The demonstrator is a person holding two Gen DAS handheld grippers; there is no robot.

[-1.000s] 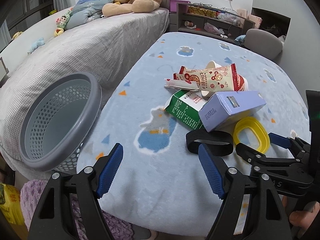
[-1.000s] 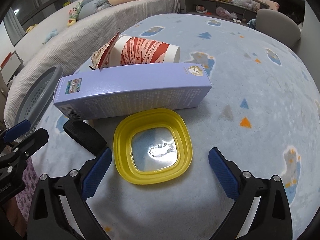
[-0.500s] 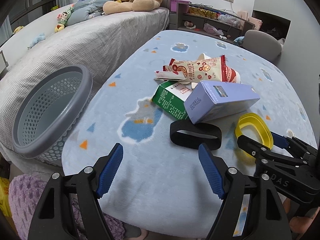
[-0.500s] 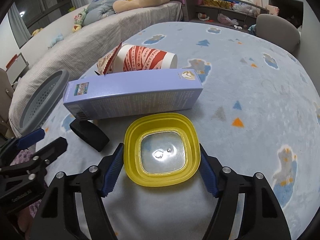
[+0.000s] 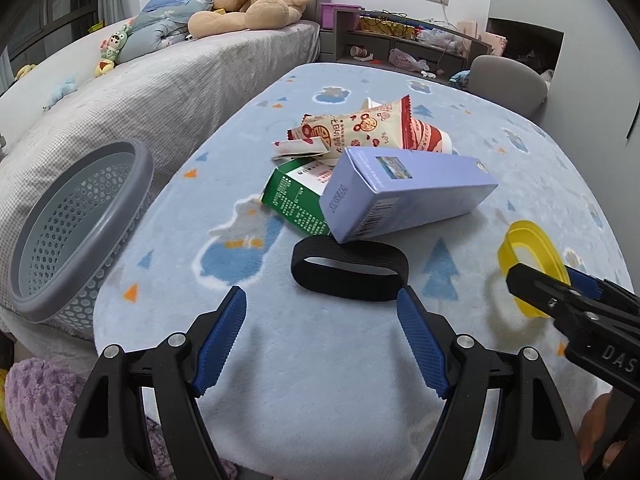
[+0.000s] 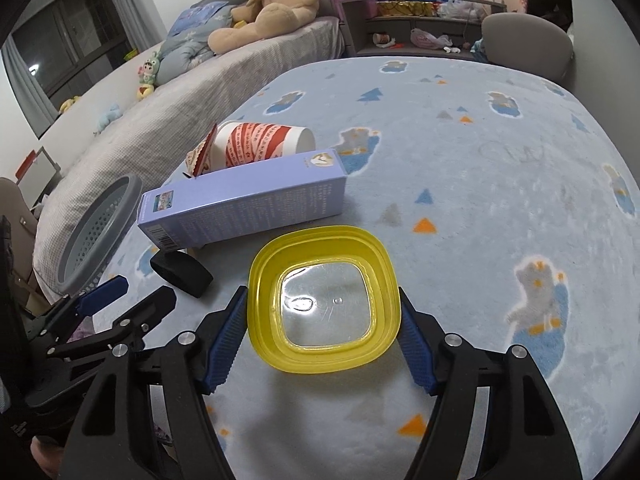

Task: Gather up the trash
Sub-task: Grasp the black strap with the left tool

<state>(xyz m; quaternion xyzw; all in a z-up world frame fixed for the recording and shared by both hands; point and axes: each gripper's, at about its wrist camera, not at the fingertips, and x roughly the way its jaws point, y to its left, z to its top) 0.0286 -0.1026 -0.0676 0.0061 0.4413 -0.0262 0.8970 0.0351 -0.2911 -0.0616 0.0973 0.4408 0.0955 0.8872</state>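
Yellow lid [image 6: 323, 298] between right gripper [image 6: 322, 338] pads, near table edge [image 5: 280, 452].

You get even, fairly bright indoor light from above, with soft shadows under each tool on the surface [image 5: 360, 360]. Glare spots the clear middle of the yellow lid [image 6: 324, 304]. Both fisheye views bend strongly, darkening at the corners; focus stays sharp.

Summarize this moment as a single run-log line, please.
right gripper: shut on yellow lid | left gripper: open, empty, near black band | basket: empty
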